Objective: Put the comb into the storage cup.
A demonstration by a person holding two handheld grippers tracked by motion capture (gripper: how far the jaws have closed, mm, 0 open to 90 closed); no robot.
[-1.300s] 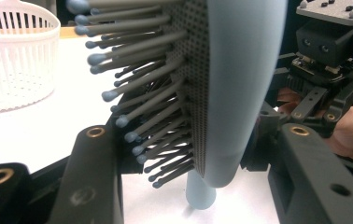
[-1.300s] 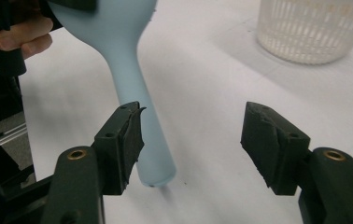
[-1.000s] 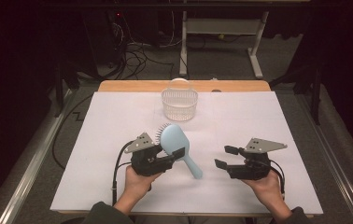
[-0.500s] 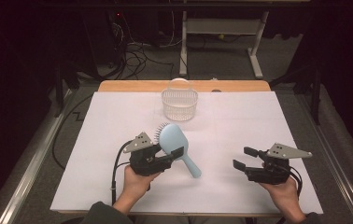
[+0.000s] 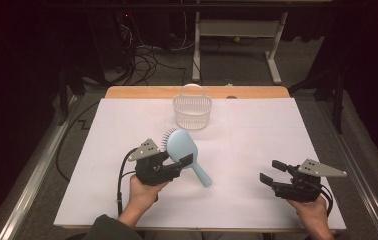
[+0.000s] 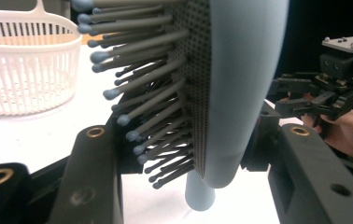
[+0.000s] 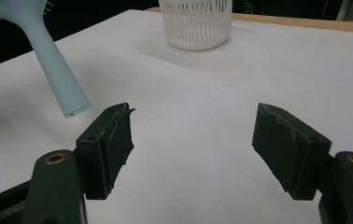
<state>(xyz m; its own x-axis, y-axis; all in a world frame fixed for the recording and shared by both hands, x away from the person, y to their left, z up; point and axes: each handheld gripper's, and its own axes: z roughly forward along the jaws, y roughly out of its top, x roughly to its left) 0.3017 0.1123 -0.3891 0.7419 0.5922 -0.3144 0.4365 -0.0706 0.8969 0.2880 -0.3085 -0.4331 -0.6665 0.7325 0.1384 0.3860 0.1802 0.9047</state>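
my left jaws are clamped on the head of the pale blue hairbrush (image 5: pixel 183 148), one on the bristle side and one on the smooth back, while my right jaws stand wide apart with nothing between them. the brush is lifted off the table, head up and tilted, bristles (image 6: pixel 142 93) pointing away to my left, handle (image 7: pixel 58 77) slanting down toward the middle of the white table cover (image 5: pixel 257 150). i judge i am holding it by the head so the handle is free to be taken or steered, and so the bristles do not catch on the cover. my left gripper (image 5: pixel 184 161) sits near the front left of the cover; my right gripper (image 5: pixel 273 171) waits well apart at the front right, low over the surface, facing the brush handle, likely ready to help or take over. the white slatted basket (image 5: pixel 192 111) stands upright at the far middle edge, beyond the brush, and looks like the place the brush is meant to go. past it runs the bare wooden table edge (image 5: pixel 142 92).
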